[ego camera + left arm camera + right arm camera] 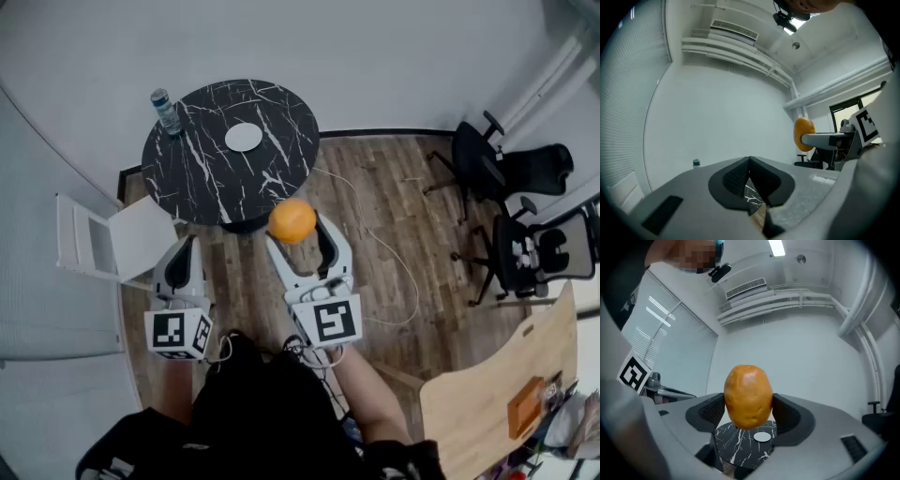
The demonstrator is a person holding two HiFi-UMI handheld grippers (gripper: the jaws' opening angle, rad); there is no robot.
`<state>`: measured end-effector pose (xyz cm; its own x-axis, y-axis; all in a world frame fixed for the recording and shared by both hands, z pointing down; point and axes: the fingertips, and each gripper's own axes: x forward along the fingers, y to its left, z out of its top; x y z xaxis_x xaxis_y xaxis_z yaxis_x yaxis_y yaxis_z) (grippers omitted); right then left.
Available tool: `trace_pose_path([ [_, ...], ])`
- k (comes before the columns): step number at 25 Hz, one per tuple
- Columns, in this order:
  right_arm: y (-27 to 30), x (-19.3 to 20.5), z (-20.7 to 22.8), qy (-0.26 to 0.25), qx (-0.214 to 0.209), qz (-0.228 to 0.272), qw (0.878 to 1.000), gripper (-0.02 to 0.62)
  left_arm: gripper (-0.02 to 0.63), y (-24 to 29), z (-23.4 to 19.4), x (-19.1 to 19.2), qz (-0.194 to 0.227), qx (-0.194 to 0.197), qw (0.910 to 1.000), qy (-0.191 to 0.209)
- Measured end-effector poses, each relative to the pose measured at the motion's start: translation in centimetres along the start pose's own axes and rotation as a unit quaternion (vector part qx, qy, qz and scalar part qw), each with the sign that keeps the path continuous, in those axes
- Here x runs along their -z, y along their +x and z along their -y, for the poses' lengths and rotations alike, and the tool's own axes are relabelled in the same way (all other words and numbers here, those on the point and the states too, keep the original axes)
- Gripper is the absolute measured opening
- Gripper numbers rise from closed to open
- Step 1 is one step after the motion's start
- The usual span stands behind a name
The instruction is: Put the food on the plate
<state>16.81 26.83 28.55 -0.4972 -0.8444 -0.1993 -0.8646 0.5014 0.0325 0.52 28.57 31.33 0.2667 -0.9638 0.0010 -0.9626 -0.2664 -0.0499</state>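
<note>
An orange-brown potato-like food sits between the jaws of my right gripper, which is shut on it and held above the floor just short of the round black marble table. In the right gripper view the food fills the gap between both pads. A small white plate lies near the table's middle, also seen as the plate below the food. My left gripper is shut and empty, lower left, pointing at the table; its pads meet.
A water bottle stands at the table's far left edge. A white folding chair is left of the grippers. Black office chairs stand at right, a wooden table at lower right, a white cable on the floor.
</note>
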Motion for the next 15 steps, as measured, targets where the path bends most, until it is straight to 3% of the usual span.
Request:
trace_pose_path([
  [15, -4.2, 1.4, 3.1, -0.011, -0.025, -0.022, 0.999, 0.311, 0.000, -1.8, 4.0, 2.9, -0.041, -0.024, 0.9988, 0.011],
])
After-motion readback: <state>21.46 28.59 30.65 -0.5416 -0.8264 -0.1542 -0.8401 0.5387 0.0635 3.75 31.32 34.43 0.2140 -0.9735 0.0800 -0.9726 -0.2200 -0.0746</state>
